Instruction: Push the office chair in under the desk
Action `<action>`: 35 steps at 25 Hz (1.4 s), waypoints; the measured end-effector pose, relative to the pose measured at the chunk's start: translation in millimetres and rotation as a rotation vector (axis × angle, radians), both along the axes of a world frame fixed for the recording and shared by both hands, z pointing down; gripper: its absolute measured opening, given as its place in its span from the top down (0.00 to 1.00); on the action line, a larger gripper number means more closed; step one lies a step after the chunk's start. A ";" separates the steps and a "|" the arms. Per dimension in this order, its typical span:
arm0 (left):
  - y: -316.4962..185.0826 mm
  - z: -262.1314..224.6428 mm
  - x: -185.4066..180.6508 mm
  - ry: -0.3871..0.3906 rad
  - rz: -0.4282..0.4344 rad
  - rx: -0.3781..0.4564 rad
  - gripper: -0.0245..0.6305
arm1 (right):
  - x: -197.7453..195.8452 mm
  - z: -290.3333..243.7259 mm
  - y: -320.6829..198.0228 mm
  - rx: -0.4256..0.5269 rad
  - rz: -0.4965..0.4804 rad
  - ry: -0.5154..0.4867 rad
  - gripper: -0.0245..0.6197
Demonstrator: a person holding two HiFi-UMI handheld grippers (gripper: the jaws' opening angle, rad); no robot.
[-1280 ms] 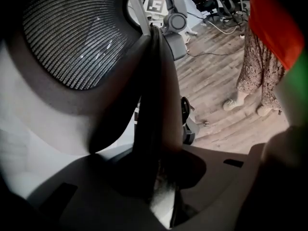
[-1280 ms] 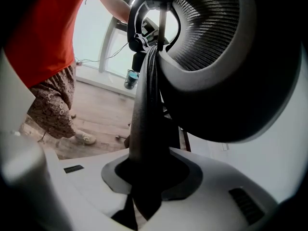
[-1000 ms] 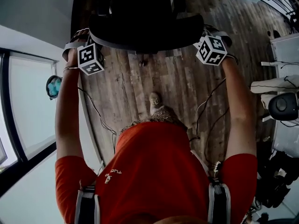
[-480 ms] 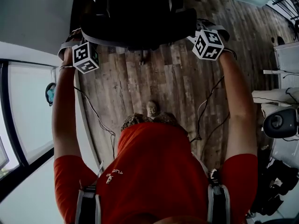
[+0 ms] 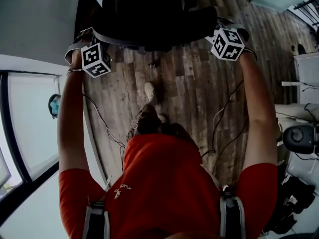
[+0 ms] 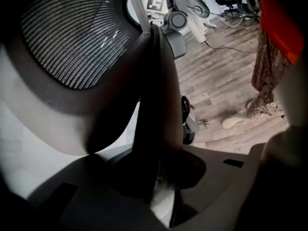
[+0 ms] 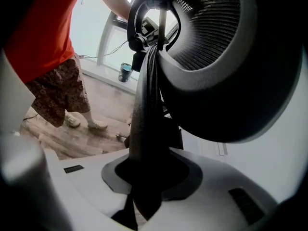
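Head view: the left claw (image 5: pixel 85 36) and right claw (image 5: pixel 218 28) each clamp an edge of the chair back (image 5: pixel 149 19); push evenly so it rolls straight.

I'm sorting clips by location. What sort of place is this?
Probably an office or lab workspace: a mesh-backed office chair, a wood-plank floor, and a large window along one side.
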State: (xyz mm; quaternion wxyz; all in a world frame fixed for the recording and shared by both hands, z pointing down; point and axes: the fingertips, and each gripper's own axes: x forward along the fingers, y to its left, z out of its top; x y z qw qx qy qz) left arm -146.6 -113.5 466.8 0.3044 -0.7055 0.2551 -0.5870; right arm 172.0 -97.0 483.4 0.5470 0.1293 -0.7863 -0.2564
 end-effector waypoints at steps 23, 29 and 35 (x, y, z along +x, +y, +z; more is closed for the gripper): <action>-158.3 1.4 3.5 -0.011 -0.005 -0.021 0.82 | 3.3 0.9 -163.0 -0.003 -0.010 0.001 0.79; -202.0 -0.2 0.2 -0.004 -0.006 -0.008 0.81 | -0.3 -0.3 -207.9 -0.002 -0.008 0.003 0.79; -245.8 -1.8 -4.3 0.000 0.006 0.002 0.81 | -5.1 0.6 -249.0 -0.015 0.009 0.003 0.79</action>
